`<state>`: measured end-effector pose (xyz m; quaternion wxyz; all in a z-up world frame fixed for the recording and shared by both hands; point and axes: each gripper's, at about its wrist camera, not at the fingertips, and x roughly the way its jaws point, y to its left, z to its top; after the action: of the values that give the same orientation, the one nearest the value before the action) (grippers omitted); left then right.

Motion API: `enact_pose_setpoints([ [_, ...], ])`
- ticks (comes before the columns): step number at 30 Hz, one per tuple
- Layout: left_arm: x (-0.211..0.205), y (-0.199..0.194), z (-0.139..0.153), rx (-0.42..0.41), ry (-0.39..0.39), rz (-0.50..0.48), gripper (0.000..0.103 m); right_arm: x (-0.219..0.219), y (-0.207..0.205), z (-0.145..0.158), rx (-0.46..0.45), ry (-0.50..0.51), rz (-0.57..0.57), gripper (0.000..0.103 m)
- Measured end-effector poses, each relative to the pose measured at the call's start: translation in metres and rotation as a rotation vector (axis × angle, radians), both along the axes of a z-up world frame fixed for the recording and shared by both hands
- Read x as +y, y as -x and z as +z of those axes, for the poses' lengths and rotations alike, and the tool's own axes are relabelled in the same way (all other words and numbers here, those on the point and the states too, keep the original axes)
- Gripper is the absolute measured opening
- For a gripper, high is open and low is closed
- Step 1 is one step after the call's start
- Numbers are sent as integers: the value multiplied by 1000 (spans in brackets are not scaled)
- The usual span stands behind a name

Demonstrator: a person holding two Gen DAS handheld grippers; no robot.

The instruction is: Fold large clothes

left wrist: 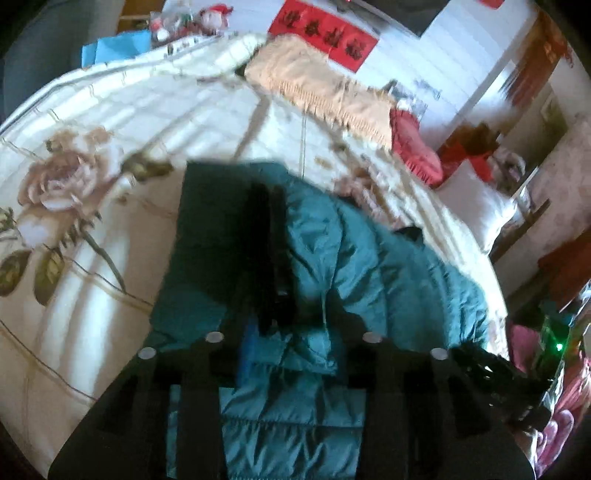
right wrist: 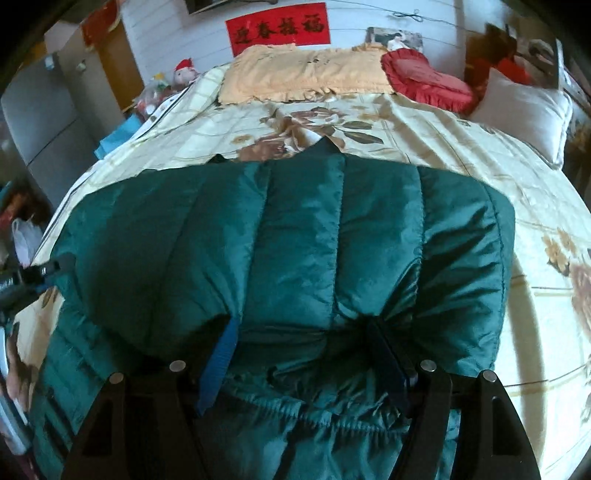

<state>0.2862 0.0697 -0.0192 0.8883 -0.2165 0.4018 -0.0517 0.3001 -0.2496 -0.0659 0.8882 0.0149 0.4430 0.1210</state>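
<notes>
A large teal puffer jacket (right wrist: 295, 229) lies across the floral quilt (right wrist: 443, 147) of a bed, its quilted panels running away from me. My right gripper (right wrist: 303, 321) is shut on a thick folded edge of it; the fabric puckers at both fingers and hides their tips. In the left wrist view the jacket (left wrist: 388, 266) is blurred and bunched. My left gripper (left wrist: 284, 258) stands open over it, and a loose fold lies across the jaws. One dark finger (left wrist: 264, 240) shows; fabric covers the other. The left gripper's body also shows at the right view's left edge (right wrist: 33, 280).
At the bed's head lie an orange fringed blanket (right wrist: 303, 74), a red heart cushion (right wrist: 428, 77) and a white pillow (right wrist: 524, 110). A red banner (right wrist: 279, 27) hangs on the wall. A grey cabinet (right wrist: 44, 122) and clutter stand to the left of the bed.
</notes>
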Motion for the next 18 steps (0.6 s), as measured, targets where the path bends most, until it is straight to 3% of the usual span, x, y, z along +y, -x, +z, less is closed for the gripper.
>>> enact_pose_setpoints([
  [3,-1,10,23,-87,-27,9,59,-26,14,28,-95,-44,-37,70],
  [7,-21,7,37,-144,-85,-17,63,-57,10,49,-146,-15,-148,70],
  [10,-40,-6,26,-115,-150,-33,63,-70,-3,50,-133,-33,-188,70],
  [15,-59,-32,-14,1,-210,-22,63,-55,-26,31,-94,2,-149,70],
  [18,-68,-38,-26,22,-253,-30,63,-45,-38,13,-55,92,-132,63],
])
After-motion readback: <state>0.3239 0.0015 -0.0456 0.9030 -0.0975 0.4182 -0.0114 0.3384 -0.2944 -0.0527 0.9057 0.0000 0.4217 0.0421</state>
